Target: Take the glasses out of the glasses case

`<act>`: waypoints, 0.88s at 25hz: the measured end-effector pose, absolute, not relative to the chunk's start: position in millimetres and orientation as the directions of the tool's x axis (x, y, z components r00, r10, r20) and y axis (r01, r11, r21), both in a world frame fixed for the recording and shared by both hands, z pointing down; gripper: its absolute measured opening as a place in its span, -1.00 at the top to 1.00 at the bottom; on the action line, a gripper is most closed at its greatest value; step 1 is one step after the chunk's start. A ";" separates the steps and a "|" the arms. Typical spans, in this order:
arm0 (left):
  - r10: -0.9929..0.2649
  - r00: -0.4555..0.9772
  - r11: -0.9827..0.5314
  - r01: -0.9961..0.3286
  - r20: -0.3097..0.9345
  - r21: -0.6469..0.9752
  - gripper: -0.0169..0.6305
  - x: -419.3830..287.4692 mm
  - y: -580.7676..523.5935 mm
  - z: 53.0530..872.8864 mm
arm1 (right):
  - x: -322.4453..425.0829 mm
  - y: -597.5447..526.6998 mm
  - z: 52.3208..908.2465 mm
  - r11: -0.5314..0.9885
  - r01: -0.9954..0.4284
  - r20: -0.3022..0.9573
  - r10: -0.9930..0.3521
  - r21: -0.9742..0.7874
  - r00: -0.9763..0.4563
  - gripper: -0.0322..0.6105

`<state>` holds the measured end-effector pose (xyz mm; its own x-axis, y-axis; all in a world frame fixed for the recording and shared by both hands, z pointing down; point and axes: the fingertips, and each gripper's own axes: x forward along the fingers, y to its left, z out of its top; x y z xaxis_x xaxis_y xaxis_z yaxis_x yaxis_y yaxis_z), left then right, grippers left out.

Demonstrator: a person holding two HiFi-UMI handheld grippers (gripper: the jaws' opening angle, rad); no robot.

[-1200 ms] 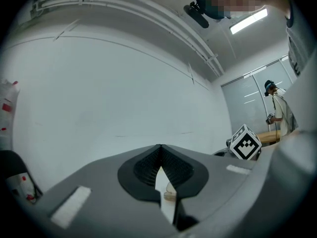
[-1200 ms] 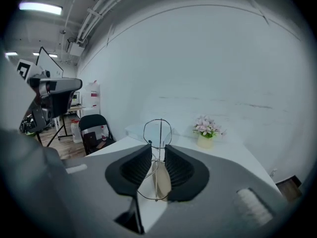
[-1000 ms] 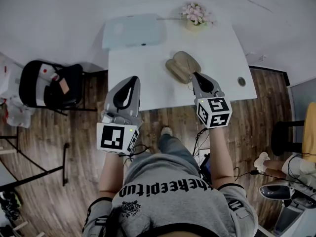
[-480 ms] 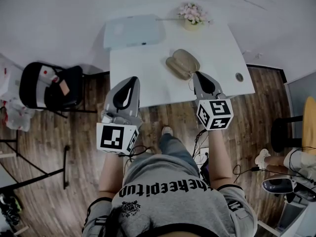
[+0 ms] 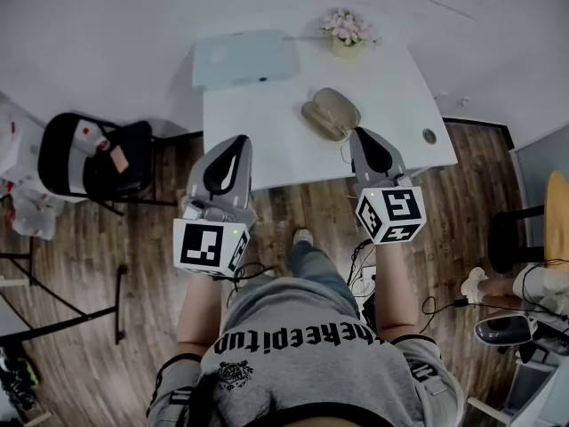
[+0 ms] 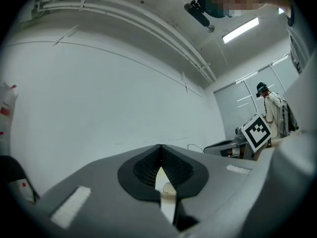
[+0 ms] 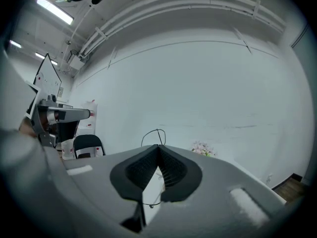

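Left gripper point(image 5: 238, 142), 8 o'clock of case: jaws together, empty, parked as spare. Right gripper point(image 5: 358, 135), 5 o'clock: pinched tight on wire-rimmed glasses point(image 7: 151, 131), apparently clear of case. Case point(image 5: 331, 114): open on table point(image 5: 258, 132).

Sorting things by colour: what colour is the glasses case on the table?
The glasses case is beige, best seen in the head view.

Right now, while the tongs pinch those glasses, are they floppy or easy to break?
Probably light: the glasses look like thin wire, showing just a loop above the shut right tongs. They are likely bendy and fragile, so a hard squeeze might warp them. They could also swivel, since the tongs seem to pinch only one narrow spot.
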<state>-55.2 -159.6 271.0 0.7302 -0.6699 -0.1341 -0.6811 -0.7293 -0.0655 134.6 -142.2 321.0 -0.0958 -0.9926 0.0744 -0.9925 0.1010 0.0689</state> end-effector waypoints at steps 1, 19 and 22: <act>-0.670 0.730 -0.729 -0.681 -0.136 -0.068 0.89 -56.8 -157.9 270.0 | 132.4 -138.9 317.8 0.100 -0.992 0.066 -0.993 0.071 -0.095 0.89; -0.646 0.746 -0.743 -0.663 -0.162 -0.094 0.89 -76.0 -117.0 259.8 | 101.0 -74.3 282.2 0.071 -0.994 -0.056 -0.996 0.084 -0.076 0.89; -0.640 0.750 -0.747 -0.658 -0.164 -0.096 0.89 -79.1 -112.1 259.4 | 96.8 -66.1 280.0 0.063 -0.995 -0.067 -0.995 0.083 -0.068 0.89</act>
<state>-79.1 -112.1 259.4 0.7503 -0.6403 -0.1644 -0.6582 -0.7466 -0.0961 96.8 -66.1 280.0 -0.0682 -0.9954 -0.0668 -0.9946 0.0625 0.0832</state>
